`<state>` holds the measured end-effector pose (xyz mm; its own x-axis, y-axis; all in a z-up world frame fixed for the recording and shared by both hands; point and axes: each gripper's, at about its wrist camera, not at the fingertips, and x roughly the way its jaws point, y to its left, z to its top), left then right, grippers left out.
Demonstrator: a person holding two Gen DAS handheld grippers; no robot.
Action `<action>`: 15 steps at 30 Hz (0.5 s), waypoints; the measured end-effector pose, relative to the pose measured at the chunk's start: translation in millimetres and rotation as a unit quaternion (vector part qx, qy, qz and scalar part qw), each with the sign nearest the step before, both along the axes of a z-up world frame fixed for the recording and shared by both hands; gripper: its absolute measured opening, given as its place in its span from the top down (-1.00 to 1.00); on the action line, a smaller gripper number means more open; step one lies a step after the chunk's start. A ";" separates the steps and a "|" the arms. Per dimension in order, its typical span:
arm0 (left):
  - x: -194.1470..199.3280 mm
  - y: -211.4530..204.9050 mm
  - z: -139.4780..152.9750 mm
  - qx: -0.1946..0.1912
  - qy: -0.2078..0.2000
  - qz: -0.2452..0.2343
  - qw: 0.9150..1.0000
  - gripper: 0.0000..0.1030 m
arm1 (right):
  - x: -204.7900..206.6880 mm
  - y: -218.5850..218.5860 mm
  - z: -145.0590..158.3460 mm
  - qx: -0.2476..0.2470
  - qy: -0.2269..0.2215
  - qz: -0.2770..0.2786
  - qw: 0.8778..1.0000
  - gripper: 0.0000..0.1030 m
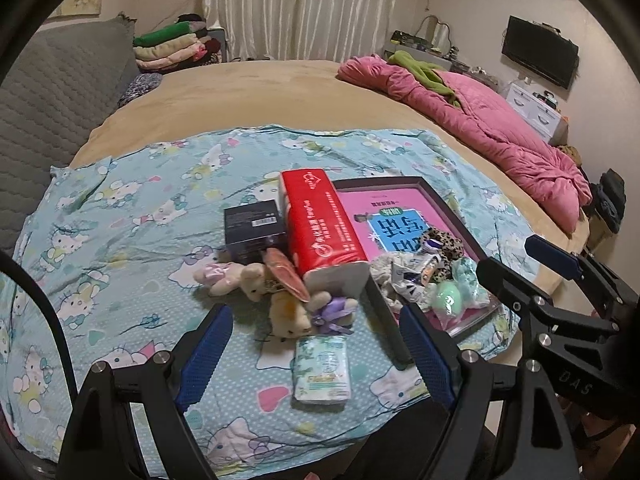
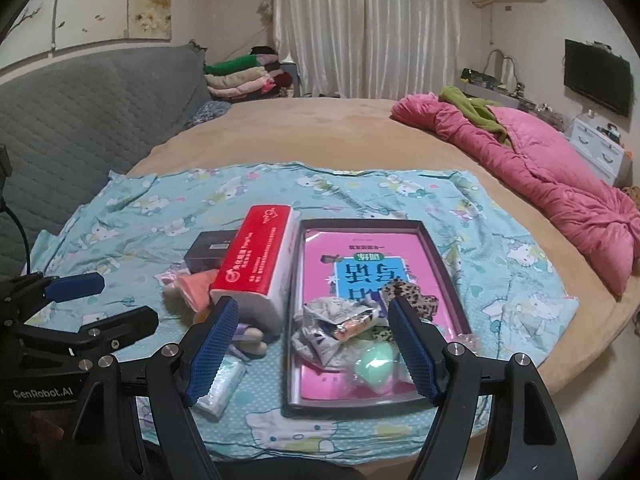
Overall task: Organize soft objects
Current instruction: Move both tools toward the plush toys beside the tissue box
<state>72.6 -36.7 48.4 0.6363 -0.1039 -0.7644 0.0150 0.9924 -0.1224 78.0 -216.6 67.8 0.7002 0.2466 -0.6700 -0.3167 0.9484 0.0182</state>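
On the Hello Kitty sheet (image 1: pixel 120 216) lie two plush bunnies (image 1: pixel 240 278) (image 1: pixel 296 312), a small tissue packet (image 1: pixel 322 368) (image 2: pixel 222 386), a red tissue pack (image 1: pixel 320 224) (image 2: pixel 256 256) and a black box (image 1: pixel 252 232). A dark tray (image 2: pixel 294 320) holds a pink book, crumpled wrappers (image 2: pixel 324 328), a leopard scrunchie (image 2: pixel 416 300) and a mint soft ball (image 2: pixel 374 364). My left gripper (image 1: pixel 314 314) hovers open above the bunnies and packet. Over the near end of the tray, my right gripper (image 2: pixel 312 306) is open and holds nothing.
A pink quilt (image 2: pixel 560 184) with a green cloth lies along the bed's right side. A grey padded headboard (image 1: pixel 52 92) stands at the left, and folded clothes (image 2: pixel 240 76) are stacked at the back. Beige bedding (image 1: pixel 260 92) stretches beyond the sheet.
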 end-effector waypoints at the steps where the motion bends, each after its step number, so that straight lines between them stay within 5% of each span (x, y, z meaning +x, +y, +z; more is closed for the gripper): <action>1: 0.0 3.4 -0.4 -0.001 0.000 0.002 1.000 -0.65 | -0.5 1.8 0.1 -0.001 0.000 0.001 1.000 -0.52; 15: 1.2 54.6 -21.5 -0.010 0.013 0.050 0.999 -0.65 | -0.9 35.9 -12.5 -0.026 0.010 0.035 0.999 -0.52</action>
